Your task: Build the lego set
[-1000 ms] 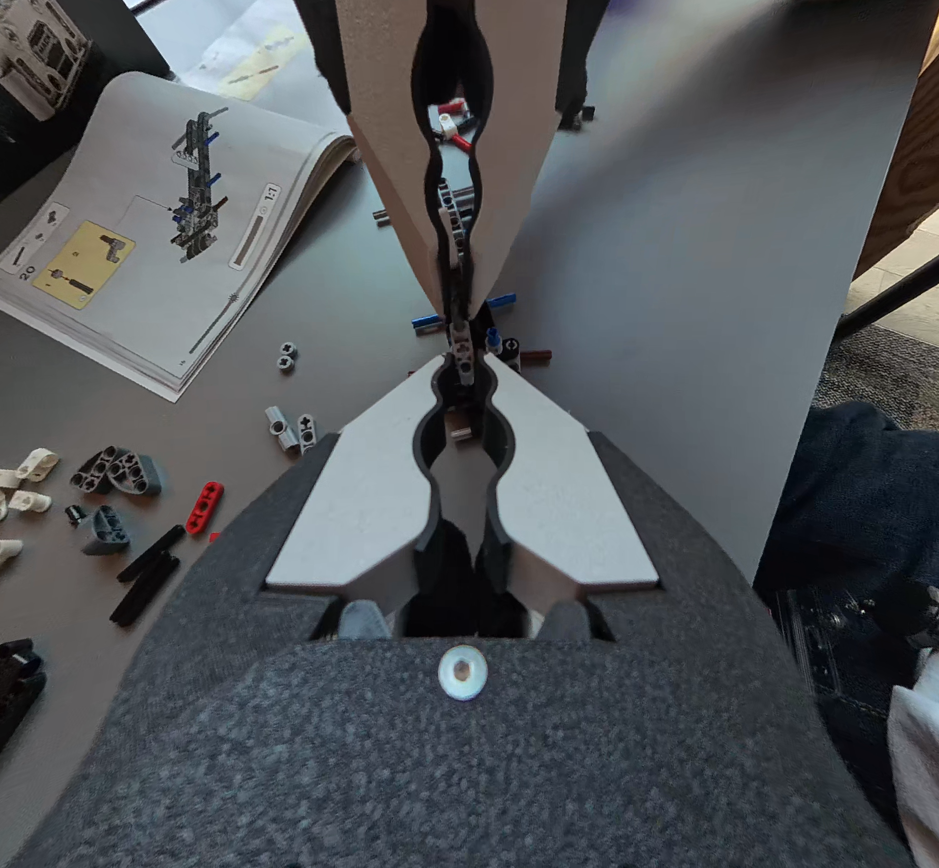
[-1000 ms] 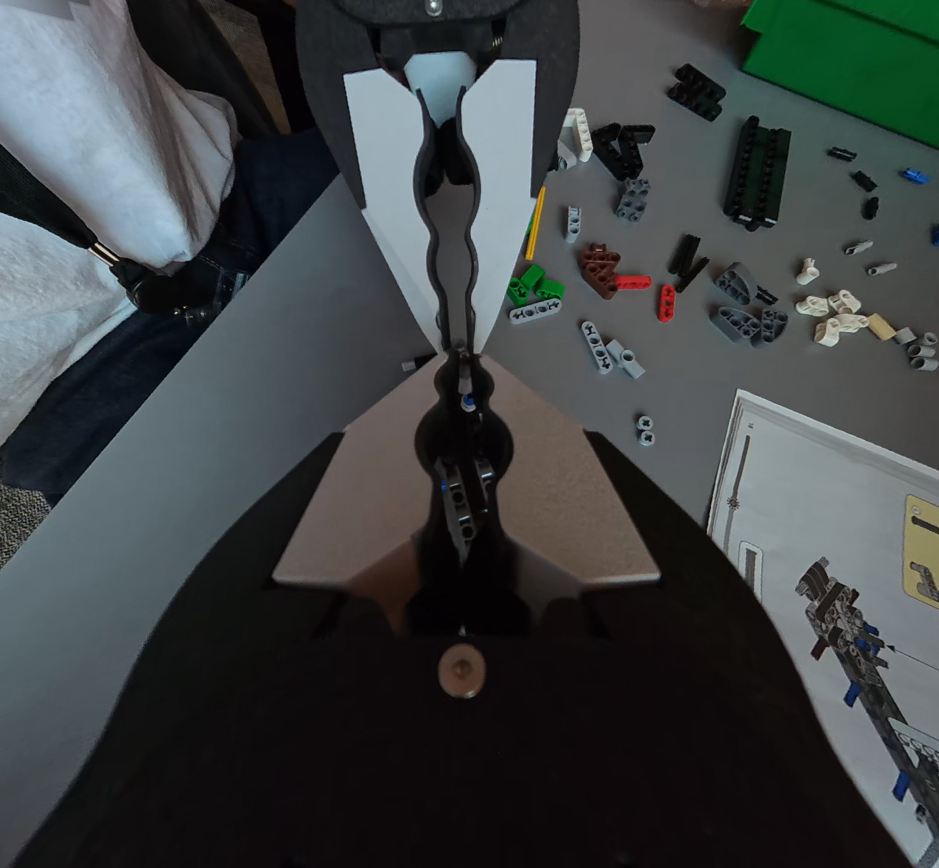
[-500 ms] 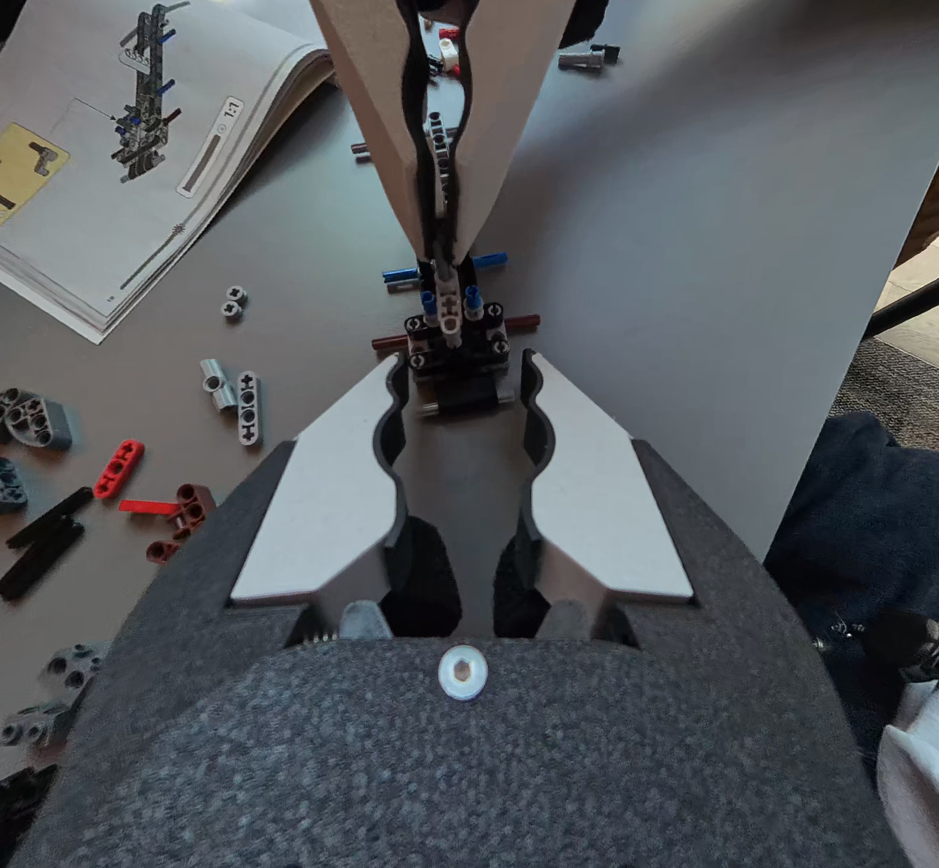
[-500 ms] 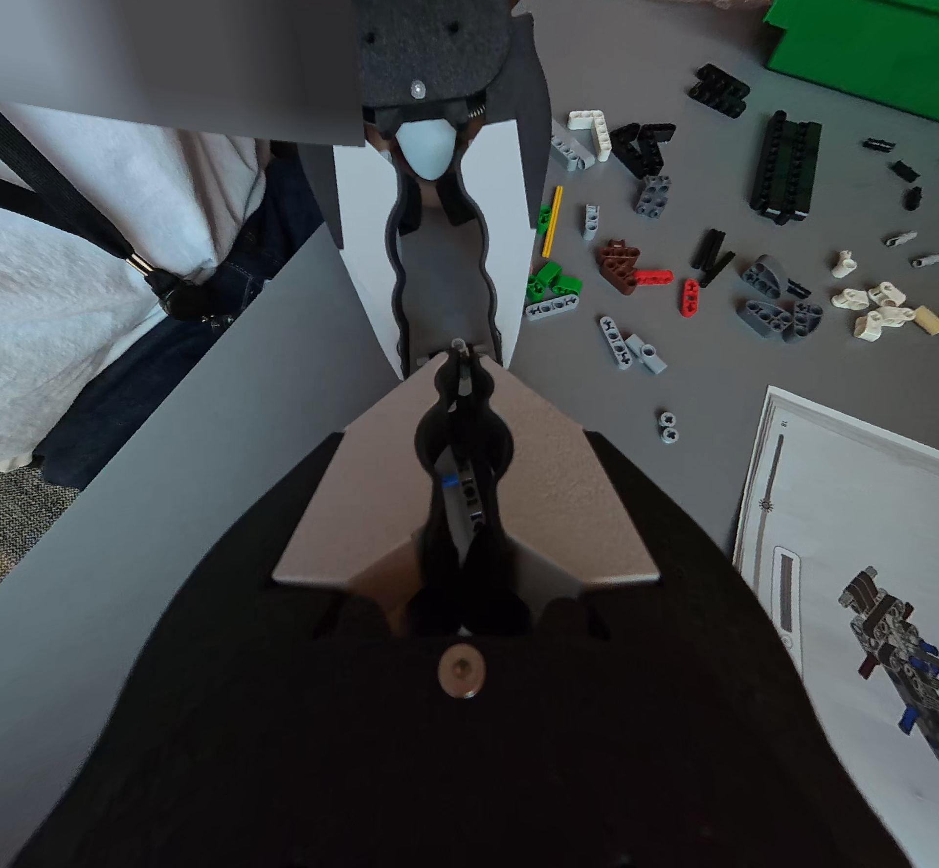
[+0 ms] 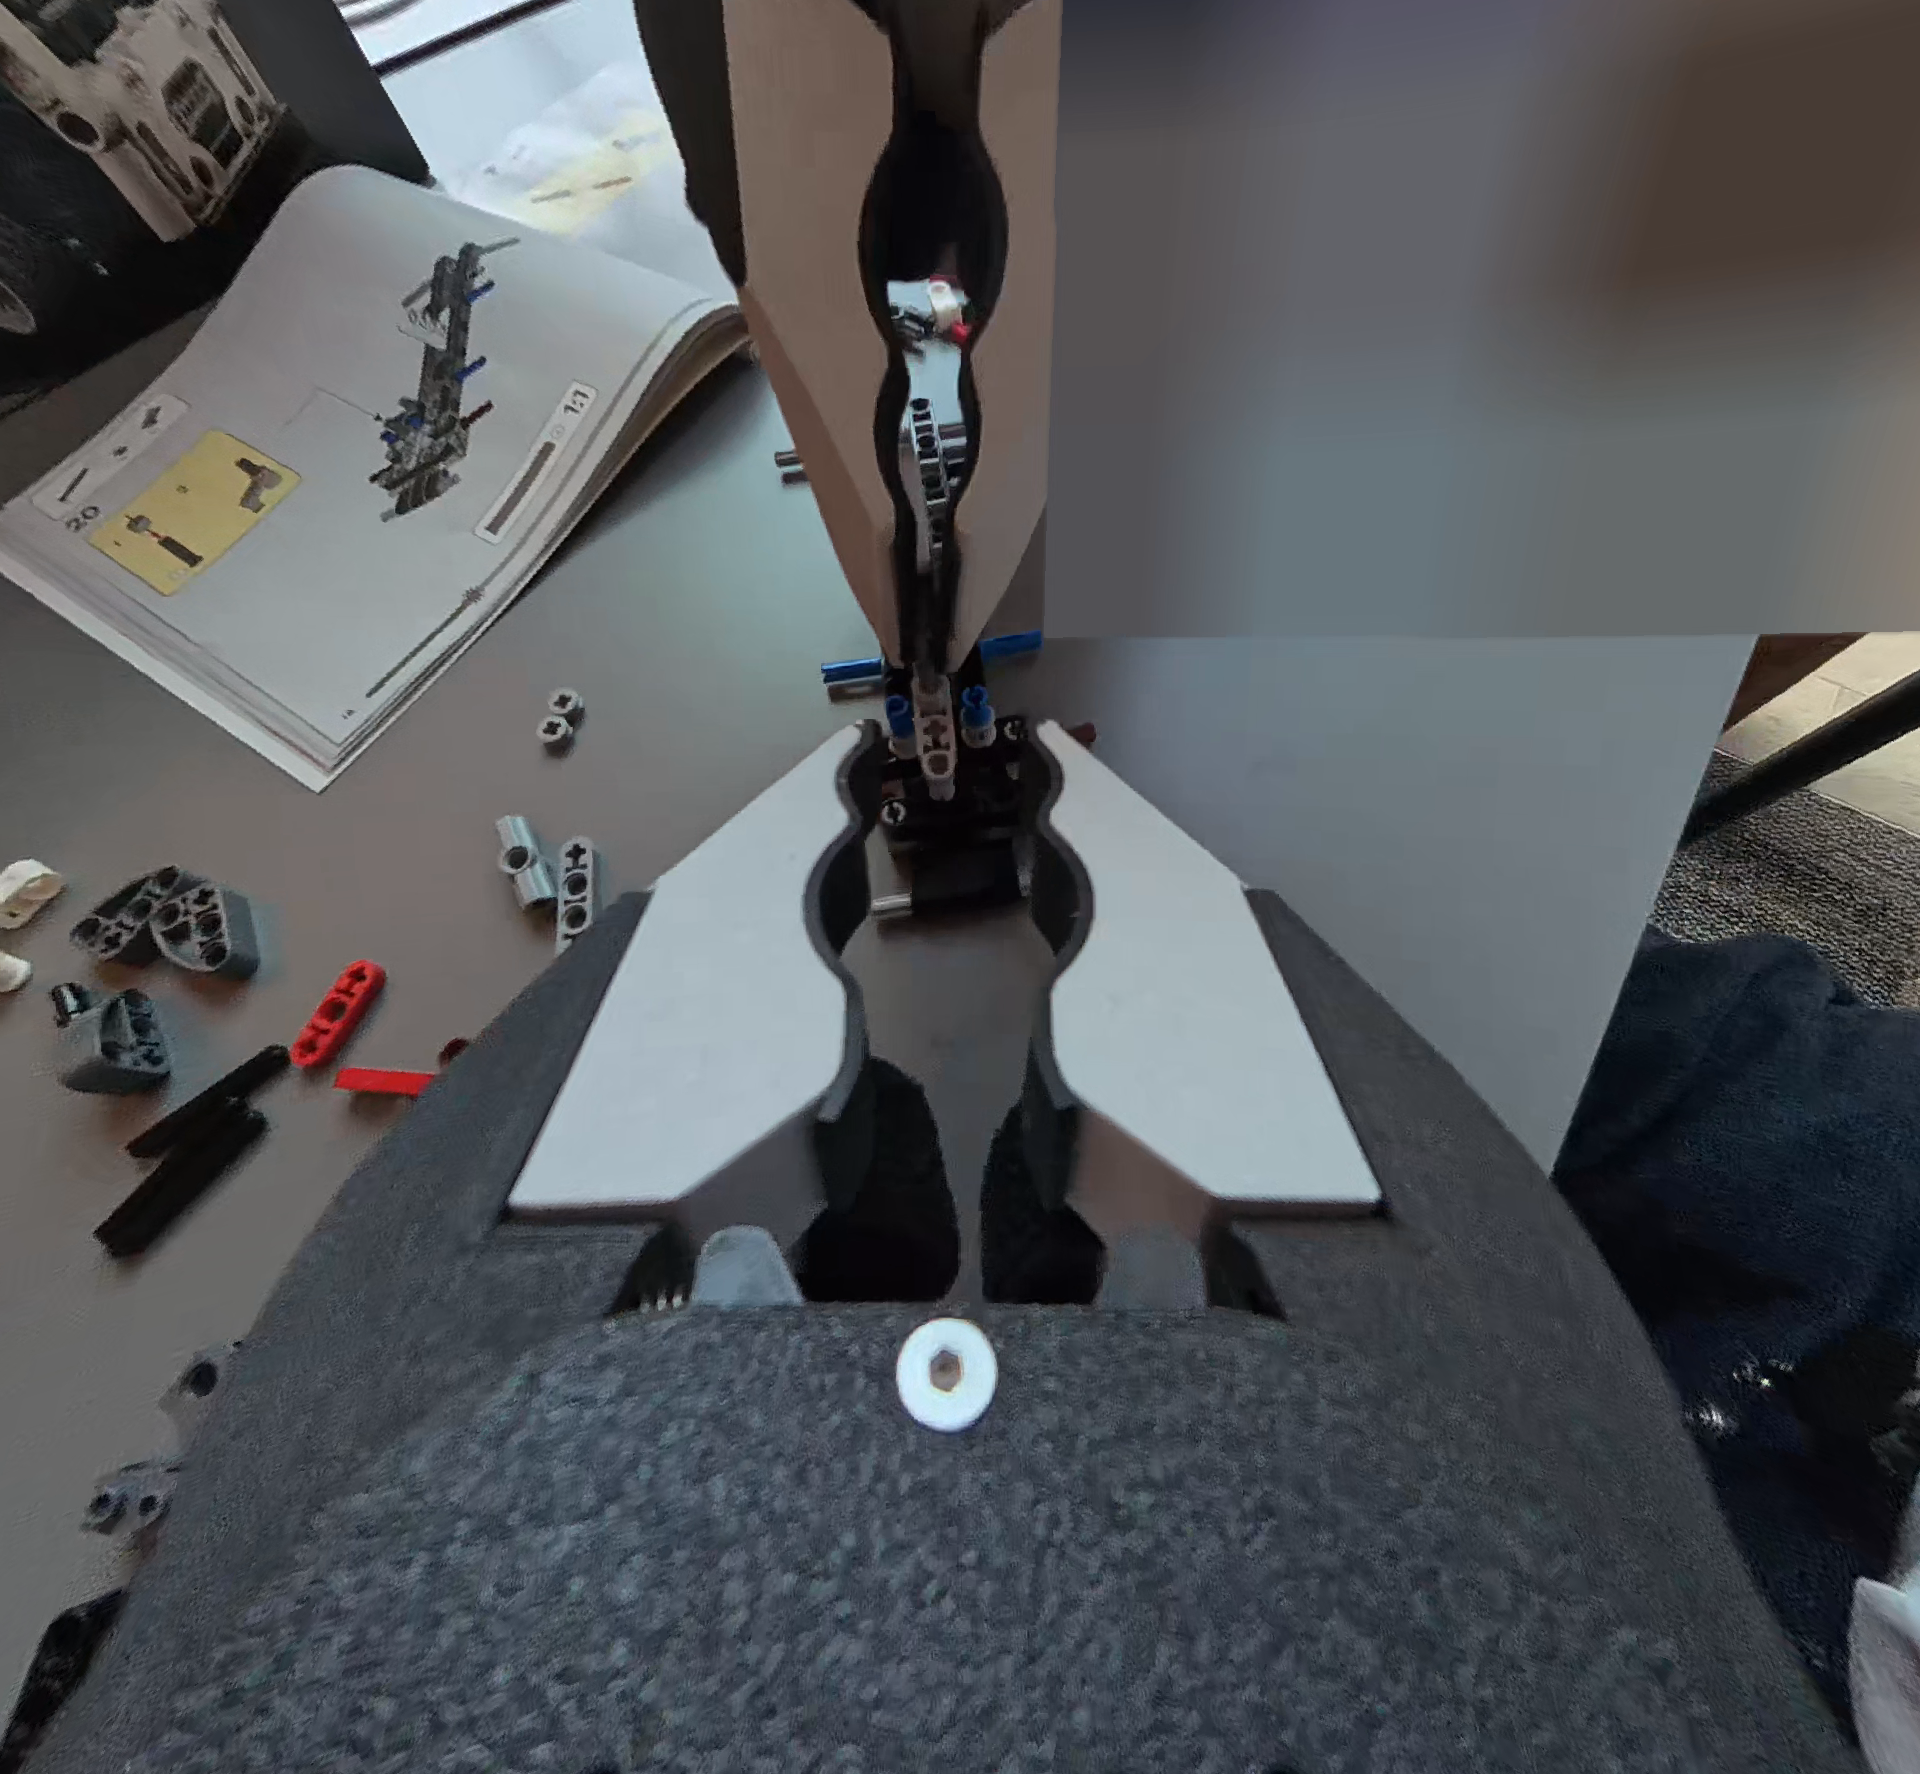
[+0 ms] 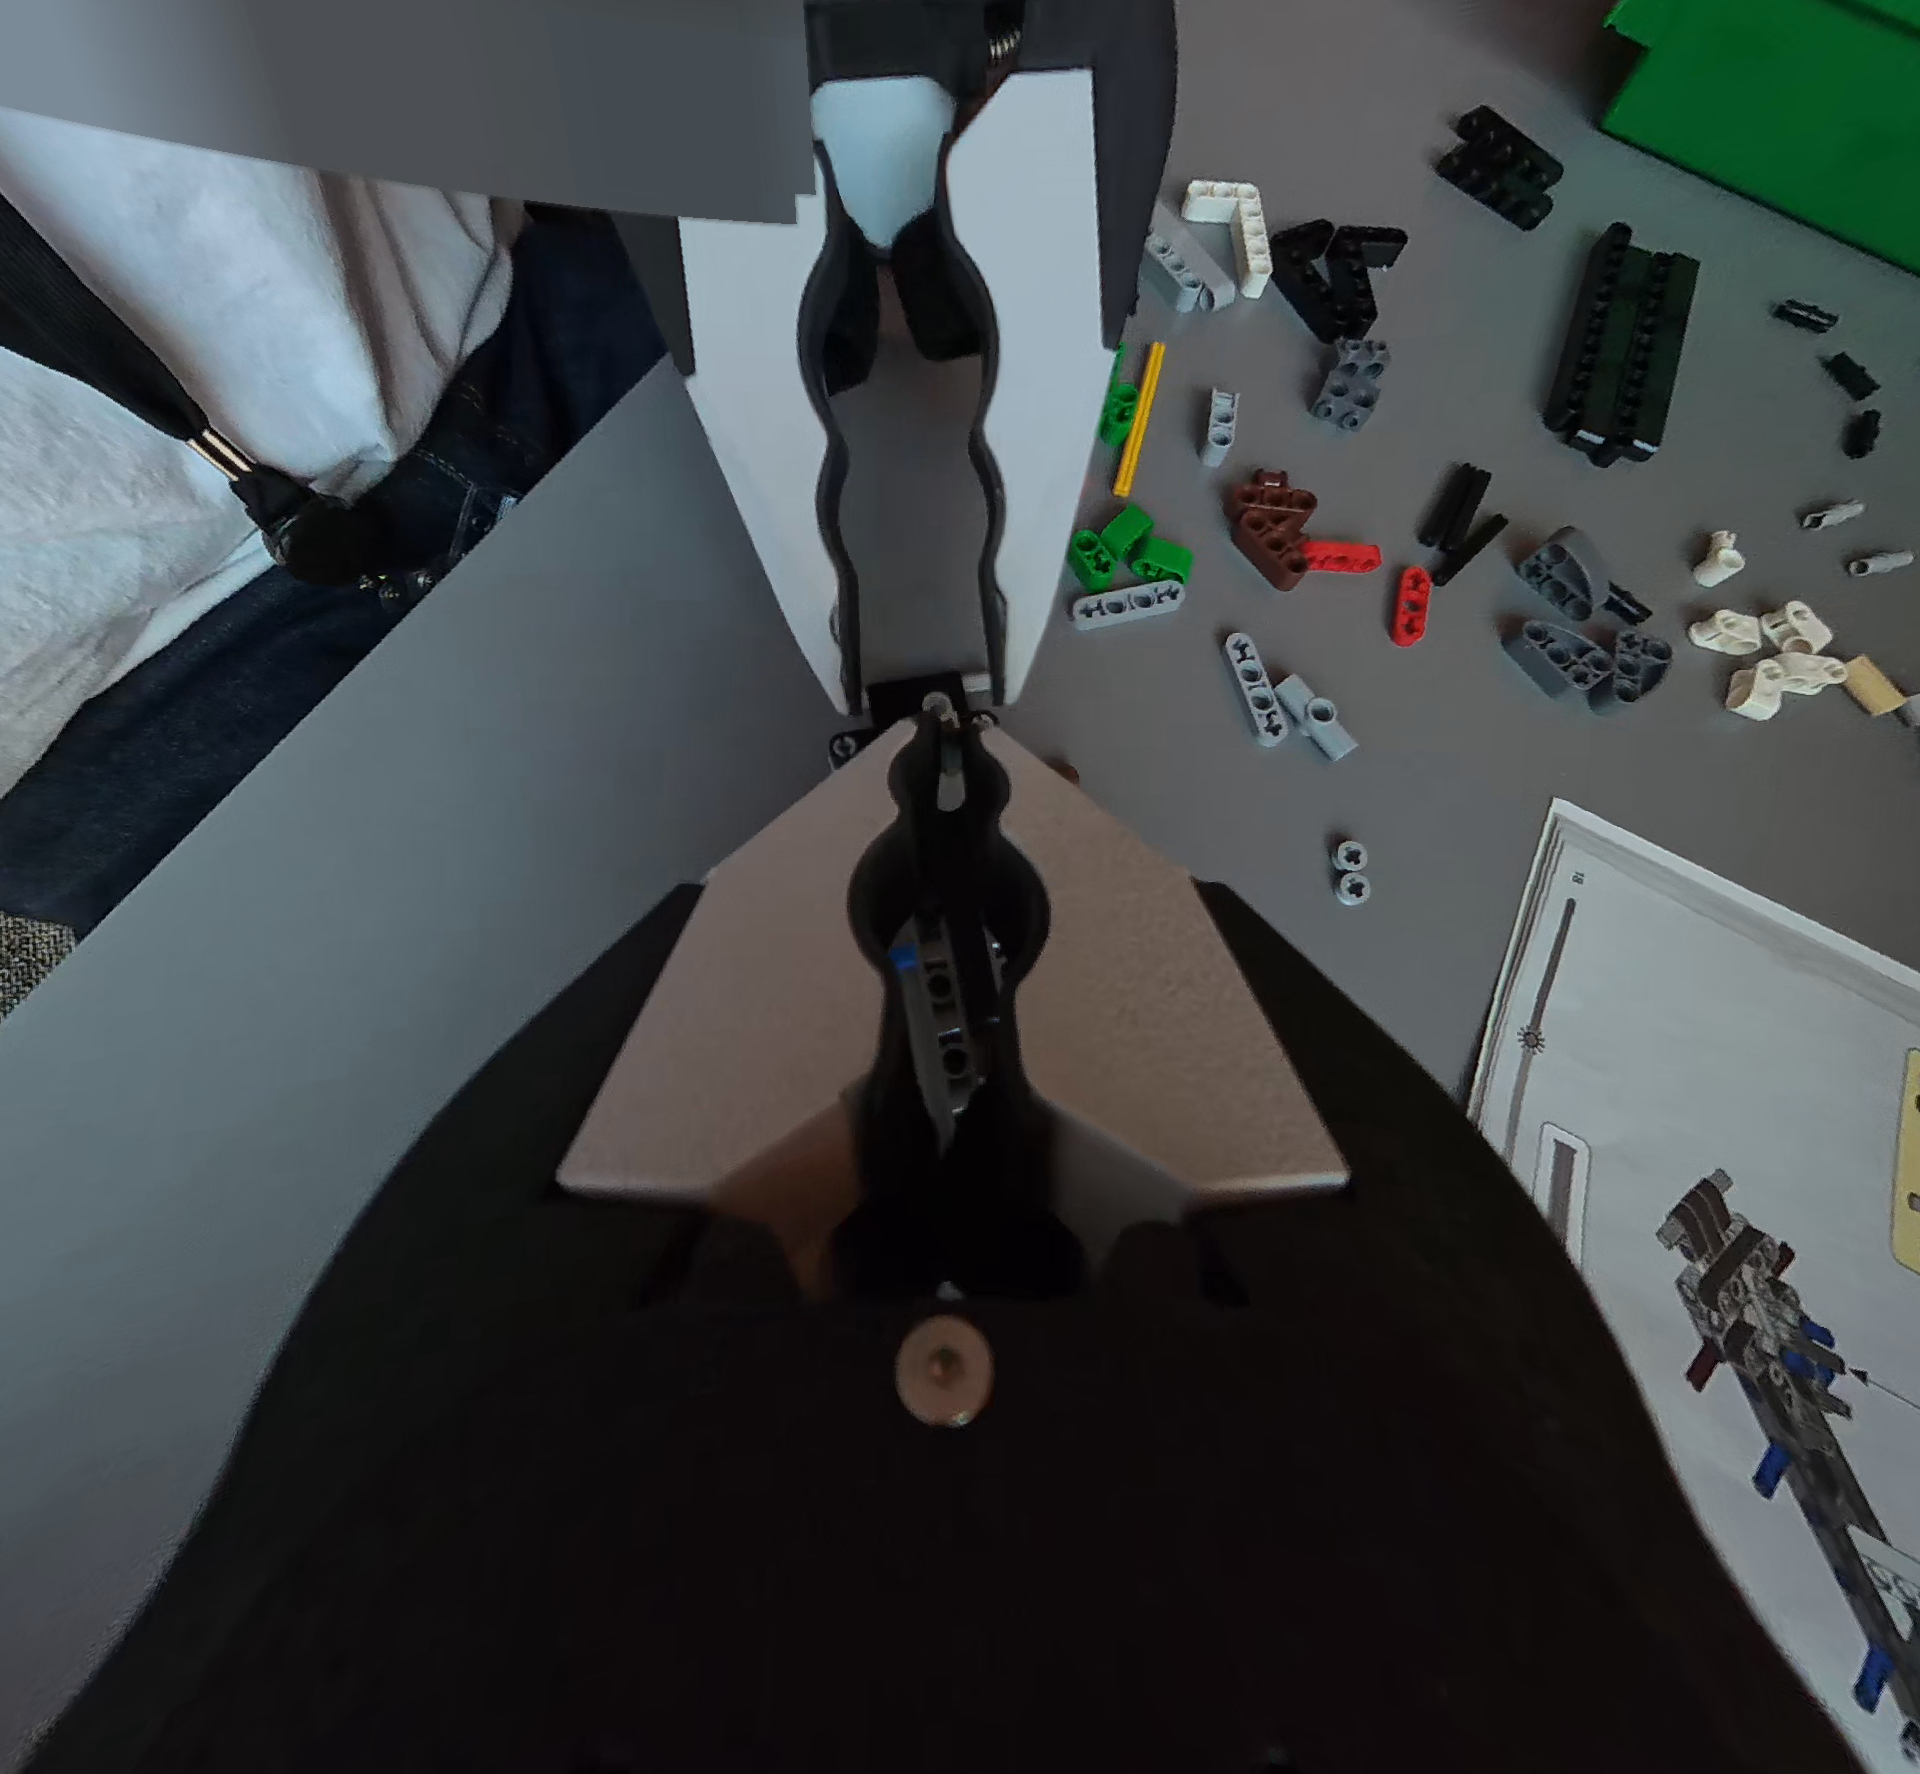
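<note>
A long lego assembly of dark grey beams with blue pins [image 6: 940,997] is clamped in my right gripper [image 6: 940,727], which is shut on it. In the left wrist view the right gripper [image 5: 925,654] comes down from above, and the assembly's black end block [image 5: 951,841] sticks out below its tips. My left gripper [image 5: 948,748] is open, its jaws narrowly flanking that black block. I cannot tell if they touch it. The left gripper also shows at the top of the right wrist view [image 6: 925,701], around the same end.
An open instruction booklet [image 5: 343,477] lies left of the grippers and shows in the right wrist view [image 6: 1714,1153]. Loose pieces are scattered on the grey table [image 5: 332,1002] [image 6: 1268,529]. Green boxes [image 6: 1787,41] stand at the back. The table edge [image 5: 1621,893] and a person's legs are close. The tips of both grippers are at nearly the same place.
My left gripper let go of the assembly's tip, opened wide, then moved forward and narrowed around the black end block. The right gripper stays shut on the assembly.
</note>
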The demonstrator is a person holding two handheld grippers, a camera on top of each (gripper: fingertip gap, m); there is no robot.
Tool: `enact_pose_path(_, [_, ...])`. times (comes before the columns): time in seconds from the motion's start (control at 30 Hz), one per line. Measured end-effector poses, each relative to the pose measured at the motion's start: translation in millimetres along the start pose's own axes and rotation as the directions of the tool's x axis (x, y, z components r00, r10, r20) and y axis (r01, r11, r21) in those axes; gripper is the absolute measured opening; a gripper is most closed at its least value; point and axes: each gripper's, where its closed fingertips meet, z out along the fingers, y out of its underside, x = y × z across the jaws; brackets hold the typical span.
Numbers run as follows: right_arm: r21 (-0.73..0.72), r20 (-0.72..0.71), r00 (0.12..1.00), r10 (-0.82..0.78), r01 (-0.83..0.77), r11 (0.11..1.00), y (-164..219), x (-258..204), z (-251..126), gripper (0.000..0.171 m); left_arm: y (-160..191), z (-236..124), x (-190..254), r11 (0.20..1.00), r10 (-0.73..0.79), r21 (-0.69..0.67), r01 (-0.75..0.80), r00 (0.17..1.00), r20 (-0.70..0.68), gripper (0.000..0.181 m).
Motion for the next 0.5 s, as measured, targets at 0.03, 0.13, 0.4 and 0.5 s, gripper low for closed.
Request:
enact_pose_path(0.03, [-0.002,0.0,1.0,-0.005,0.005,1.0,0.2,-0.1,0.1,0.0,-0.7,-0.8,0.8,1.0,0.007,0.0,-0.007,1.0,-0.004,0.018])
enact_pose_path(0.13, [0.005,0.008,1.0,-0.006,0.006,1.0,-0.1,-1.3,-0.1,0.0,1.6,-0.7,-0.6,0.999,0.029,-0.013,-0.029,1.0,0.008,0.007])
enact_pose_path(0.4, [0.041,0.036,0.999,-0.009,0.008,0.999,1.4,0.5,-1.4,0.001,5.7,2.5,0.2,1.0,-0.003,-0.02,0.002,0.999,-0.039,0.007])
enact_pose_path(0.5, [0.041,0.053,0.999,-0.01,0.008,0.999,3.4,-0.9,0.1,0.001,7.5,4.5,-1.4,1.0,-0.006,-0.027,0.005,0.999,-0.038,0.0])
